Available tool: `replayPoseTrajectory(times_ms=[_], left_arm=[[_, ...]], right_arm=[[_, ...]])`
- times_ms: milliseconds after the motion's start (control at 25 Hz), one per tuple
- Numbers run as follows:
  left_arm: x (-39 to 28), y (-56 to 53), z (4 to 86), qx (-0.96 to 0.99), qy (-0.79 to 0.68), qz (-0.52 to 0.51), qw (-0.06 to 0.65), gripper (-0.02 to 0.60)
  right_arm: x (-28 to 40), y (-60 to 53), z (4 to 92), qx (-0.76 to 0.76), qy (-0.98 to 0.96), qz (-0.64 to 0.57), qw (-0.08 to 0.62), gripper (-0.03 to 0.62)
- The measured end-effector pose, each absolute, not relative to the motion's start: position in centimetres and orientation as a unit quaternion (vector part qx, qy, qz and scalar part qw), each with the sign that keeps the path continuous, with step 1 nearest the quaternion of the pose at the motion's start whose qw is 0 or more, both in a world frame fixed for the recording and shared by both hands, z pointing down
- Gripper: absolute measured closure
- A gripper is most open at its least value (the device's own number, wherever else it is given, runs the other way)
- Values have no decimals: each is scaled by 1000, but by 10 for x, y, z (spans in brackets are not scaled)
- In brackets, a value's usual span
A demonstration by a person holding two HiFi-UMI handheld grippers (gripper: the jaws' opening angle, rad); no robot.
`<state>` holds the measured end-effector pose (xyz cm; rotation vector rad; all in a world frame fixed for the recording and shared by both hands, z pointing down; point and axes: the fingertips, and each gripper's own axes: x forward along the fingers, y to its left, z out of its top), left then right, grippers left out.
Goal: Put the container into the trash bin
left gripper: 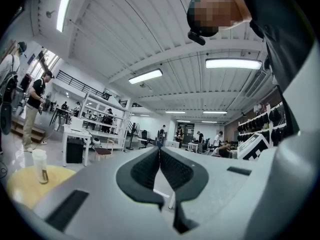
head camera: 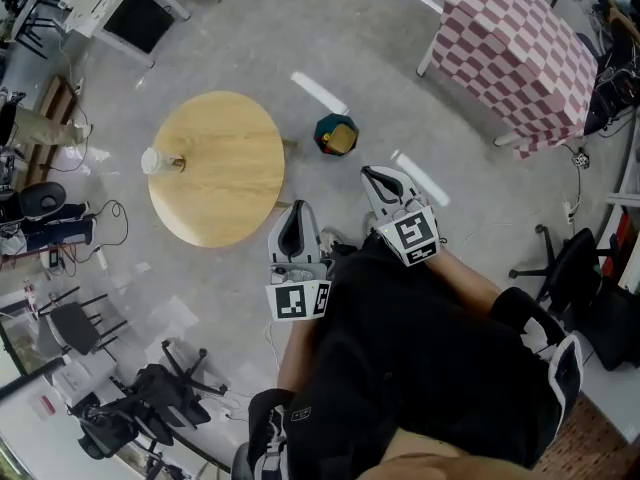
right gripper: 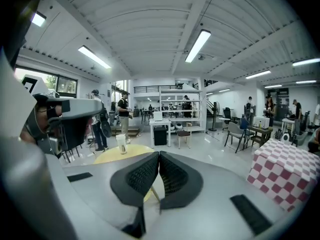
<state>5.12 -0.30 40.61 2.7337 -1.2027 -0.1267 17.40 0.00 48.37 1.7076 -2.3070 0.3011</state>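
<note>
My left gripper (head camera: 294,213) and right gripper (head camera: 378,176) were clenched empty, with the container (head camera: 152,160) standing on the table (head camera: 230,193) near the bin (head camera: 336,134).

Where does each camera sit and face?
Head view: on the head, steeply down at round wooden table, dark green trash bin; left claw, right claw, black clothing.
Left gripper view: on left claw, across the hall; shut jaws.
Right gripper view: on right claw, toward the table; shut jaws.
Shared: clear plastic cup on table.
</note>
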Motion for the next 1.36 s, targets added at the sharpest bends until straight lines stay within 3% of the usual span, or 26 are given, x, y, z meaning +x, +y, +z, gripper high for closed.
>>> replayPoseTrajectory(times_ms=[1360], left_arm=[[39,-9,411,917,-386,-53,91,569]], right_arm=[[154,-2,485,591,-789,97,135,568]])
